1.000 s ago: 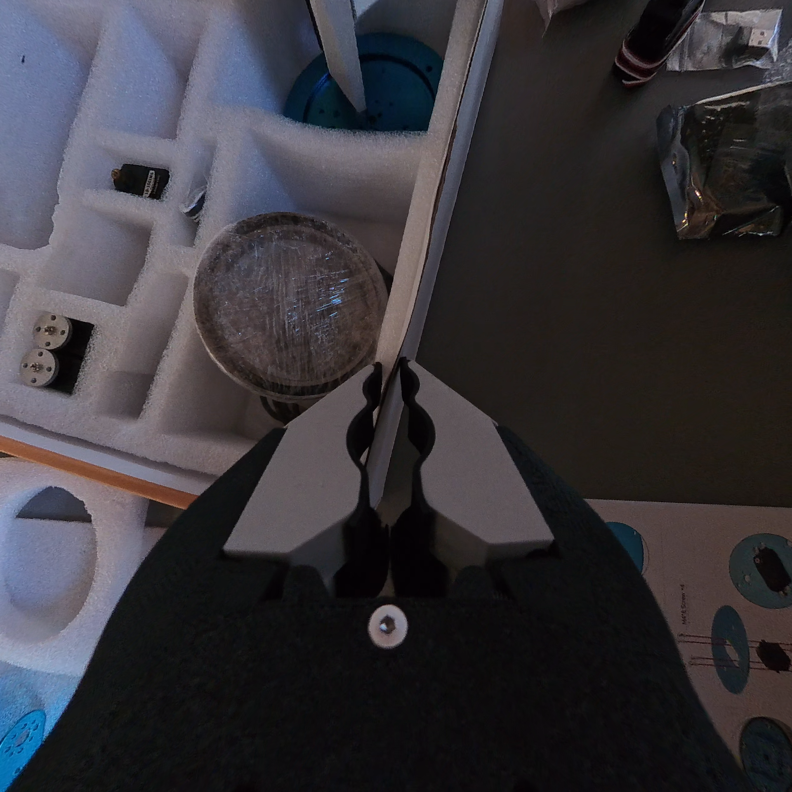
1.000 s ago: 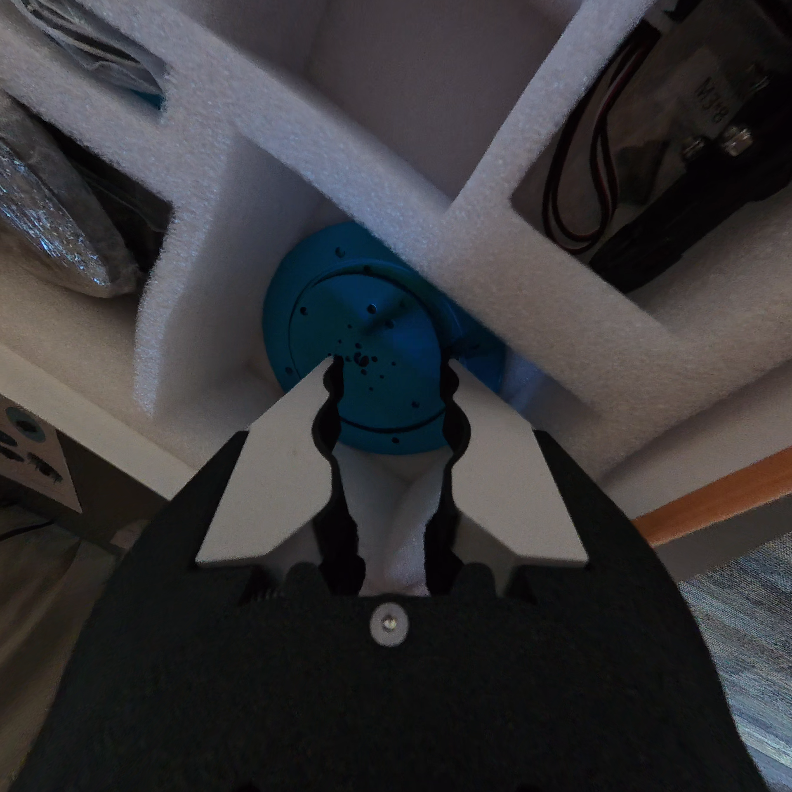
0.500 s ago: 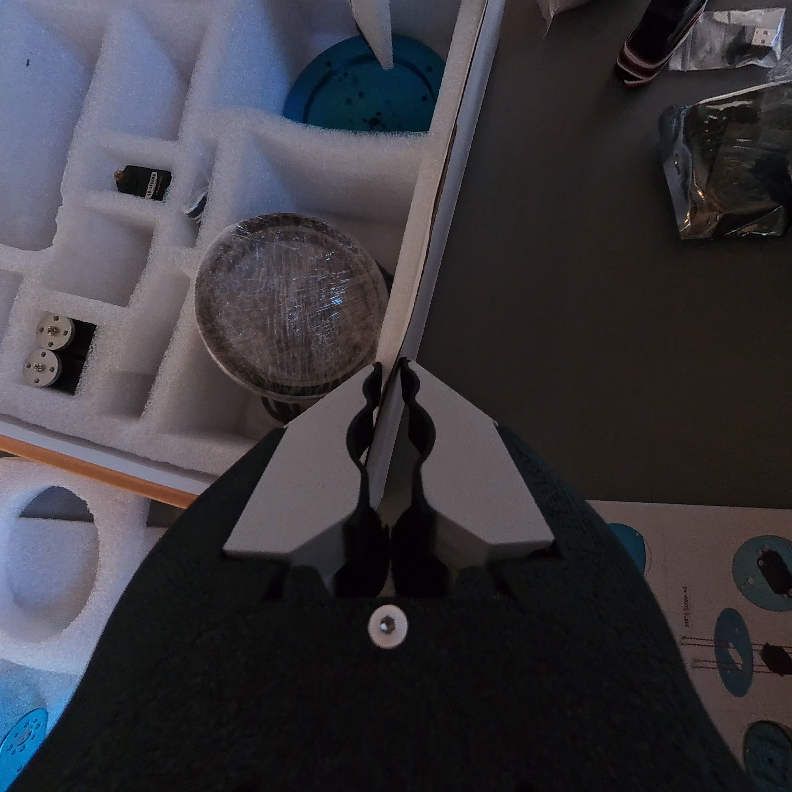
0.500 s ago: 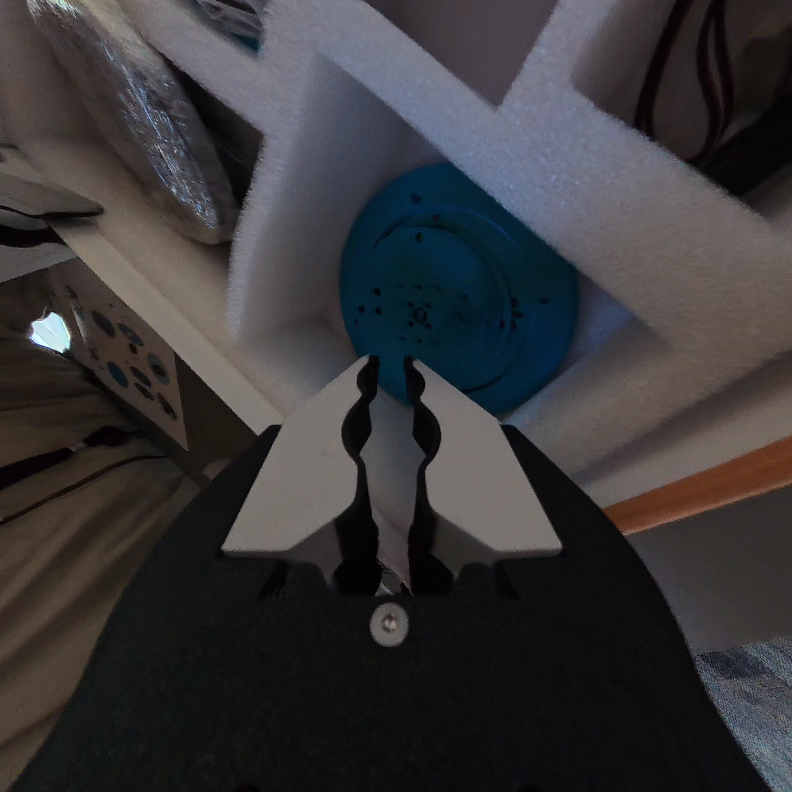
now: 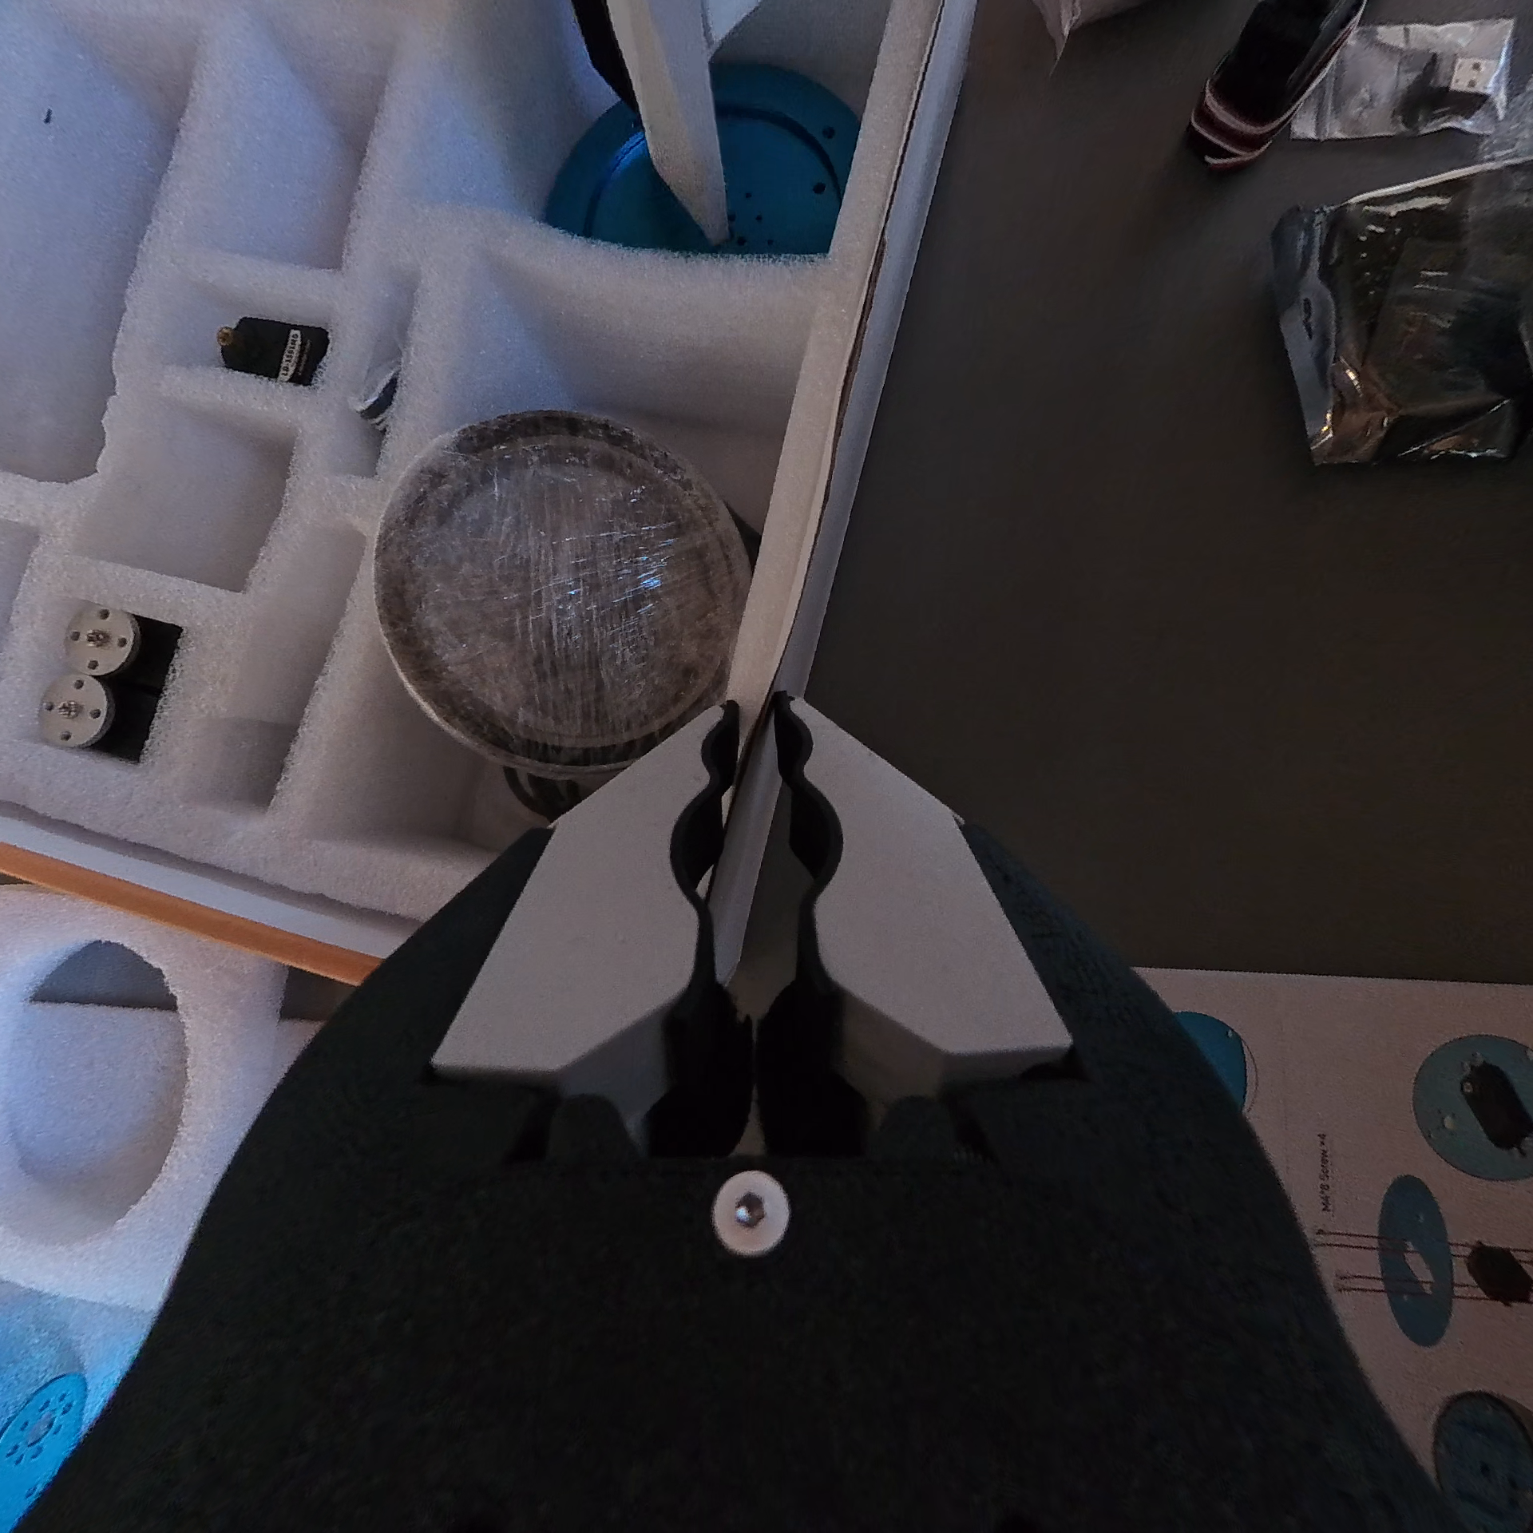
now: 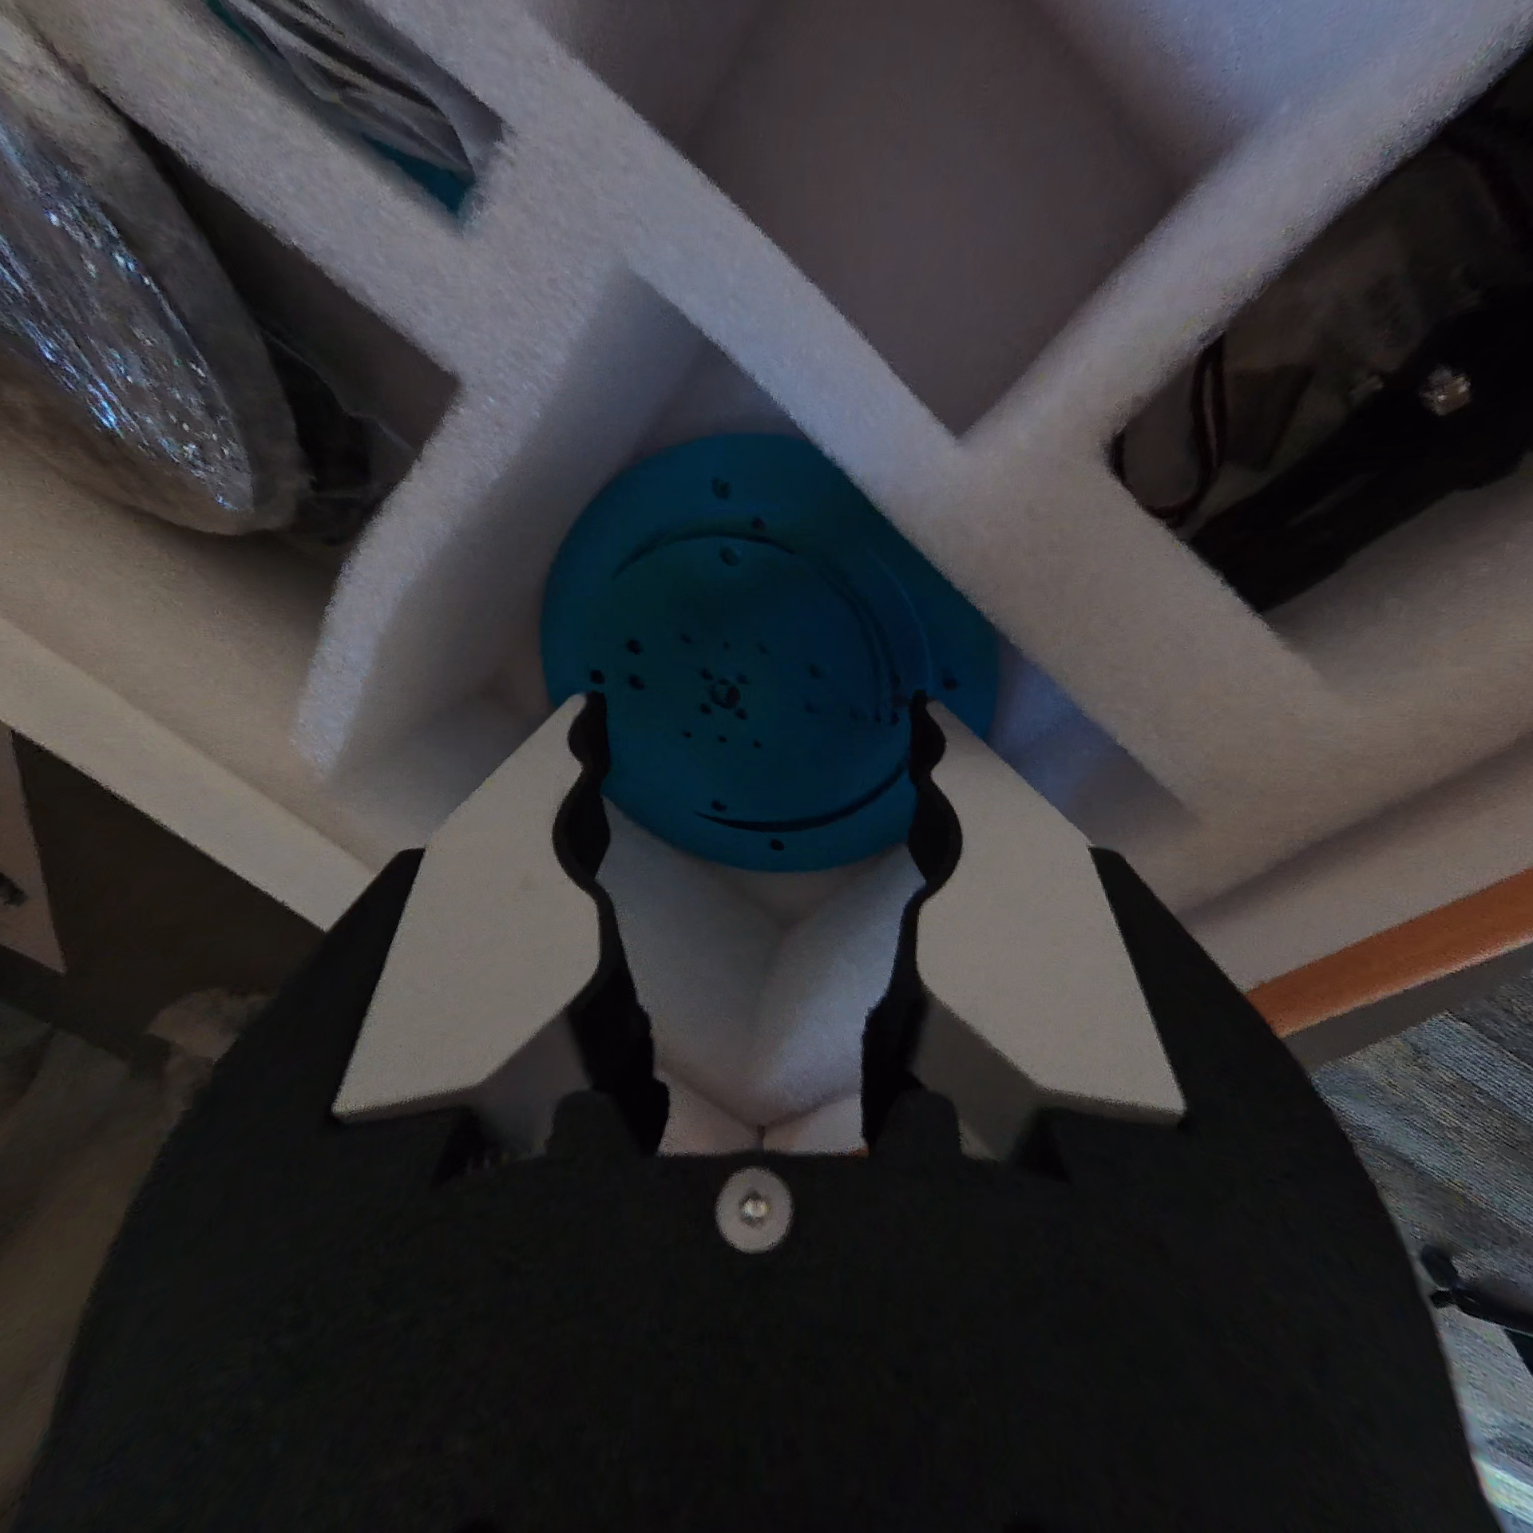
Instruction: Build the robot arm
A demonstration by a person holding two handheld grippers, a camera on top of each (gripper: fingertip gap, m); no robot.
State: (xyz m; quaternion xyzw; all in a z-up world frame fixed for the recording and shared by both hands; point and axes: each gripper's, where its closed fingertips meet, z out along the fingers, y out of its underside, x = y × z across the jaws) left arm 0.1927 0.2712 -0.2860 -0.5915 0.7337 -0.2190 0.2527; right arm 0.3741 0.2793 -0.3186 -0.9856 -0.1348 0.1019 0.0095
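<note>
My left gripper (image 5: pixel 753 705) is shut on the thin white side wall (image 5: pixel 863 348) of a box lined with white foam (image 5: pixel 464 274). A blue round disc with small holes (image 5: pixel 780 158) lies in a foam pocket at the far end. One pale finger (image 5: pixel 676 116) of my right gripper reaches down onto it. In the right wrist view my right gripper (image 6: pixel 751 705) is open, and its fingertips (image 6: pixel 572 713) straddle the near half of the blue disc (image 6: pixel 763 655). It holds nothing. I cannot tell whether the tips touch the disc.
A round black part in clear wrap (image 5: pixel 556 581) fills the pocket beside my left gripper. Two small motors (image 5: pixel 91 672) and a black part (image 5: pixel 274 352) sit in other pockets. A silver bag (image 5: pixel 1410 332) and a printed sheet (image 5: pixel 1369 1161) lie on the dark table.
My right gripper was nearly shut and drawn back half a second ago. It has now opened wide and come down over the blue disc. My left gripper has stayed clamped on the box wall.
</note>
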